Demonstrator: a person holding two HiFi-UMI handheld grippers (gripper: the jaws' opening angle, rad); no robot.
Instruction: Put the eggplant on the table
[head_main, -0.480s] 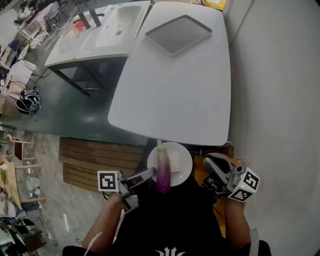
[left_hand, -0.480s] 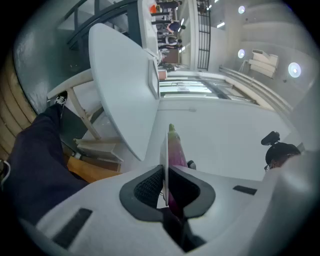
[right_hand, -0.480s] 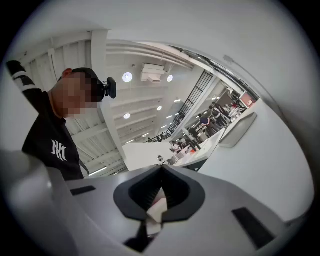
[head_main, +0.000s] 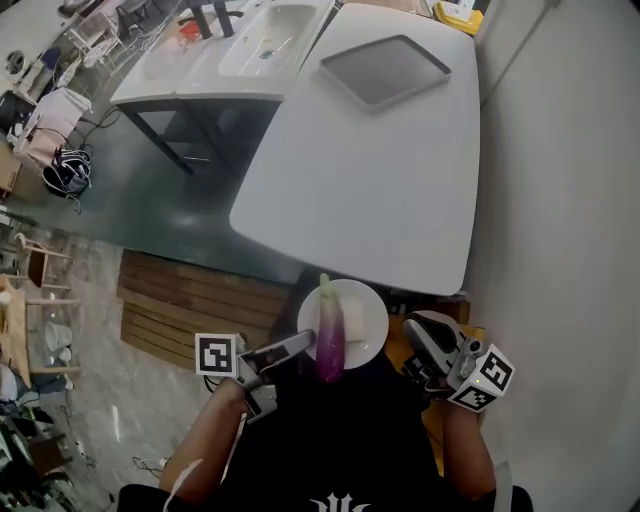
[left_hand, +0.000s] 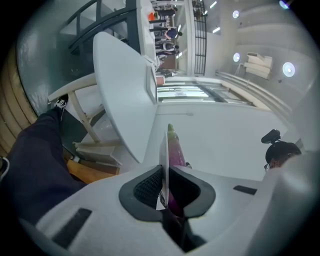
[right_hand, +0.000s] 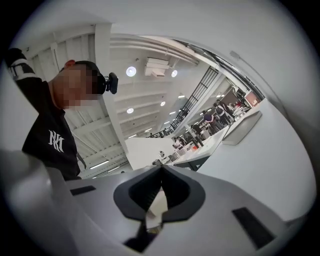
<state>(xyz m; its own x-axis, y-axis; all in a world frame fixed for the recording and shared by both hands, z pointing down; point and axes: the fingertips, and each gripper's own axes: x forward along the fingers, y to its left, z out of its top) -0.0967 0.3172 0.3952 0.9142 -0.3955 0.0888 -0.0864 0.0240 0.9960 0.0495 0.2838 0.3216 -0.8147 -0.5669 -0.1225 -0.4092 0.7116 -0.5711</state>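
Note:
A purple eggplant (head_main: 330, 340) with a green stem lies on a small white plate (head_main: 362, 318), beside a pale block, in the air just short of the white table's (head_main: 380, 180) near edge. My left gripper (head_main: 303, 346) is shut on the plate's left rim. In the left gripper view the plate (left_hand: 164, 150) stands edge-on between the jaws of the left gripper (left_hand: 166, 176), and the eggplant (left_hand: 175, 146) runs along behind it. My right gripper (head_main: 418, 338) hangs to the right of the plate, apart from it. The right gripper (right_hand: 161, 174) has its jaws together with nothing held.
A grey tray (head_main: 385, 70) sits at the table's far end. A second white table with a sink basin (head_main: 245, 50) stands to the left. Wooden slats (head_main: 200, 300) lie on the floor below the plate. A white wall (head_main: 560, 200) runs along the right.
The head view has shifted slightly, so the table sits a little further right. The plate, the eggplant and both grippers keep their places relative to each other.

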